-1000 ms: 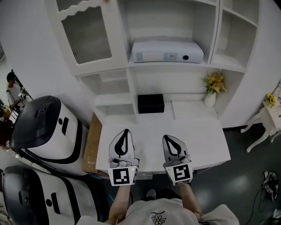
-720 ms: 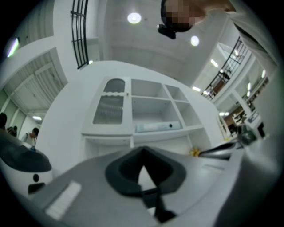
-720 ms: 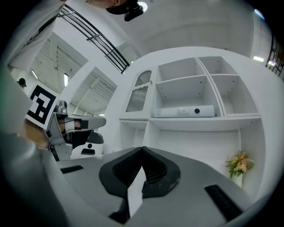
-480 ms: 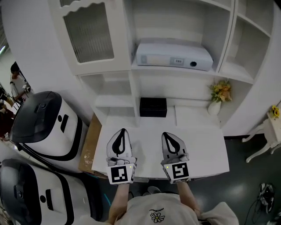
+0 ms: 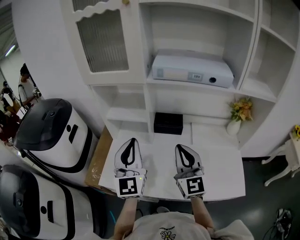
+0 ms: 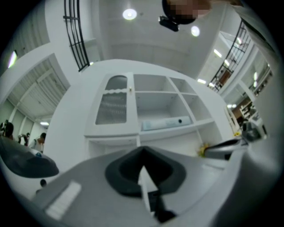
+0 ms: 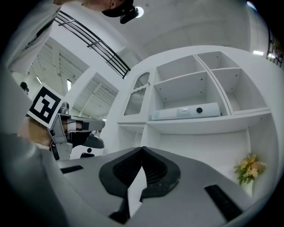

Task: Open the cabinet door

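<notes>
1. Your left gripper point(image 5: 132, 141) holds its smooth grey jaws together on nothing, over the flat white desk point(image 5: 220, 173).
2. Your right gripper point(image 5: 181, 147) is likewise closed, empty.
3. The white-framed, ribbed-glass cabinet door point(image 5: 103, 40) sits closed at upper left, well apart from both.

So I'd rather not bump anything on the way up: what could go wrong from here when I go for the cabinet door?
Both the left claw and the right claw are shut and empty, so either would likely just bump the small knob high on the cabinet door unless it is opened first. The way up may pass the black box, which a low claw could nudge.
</notes>
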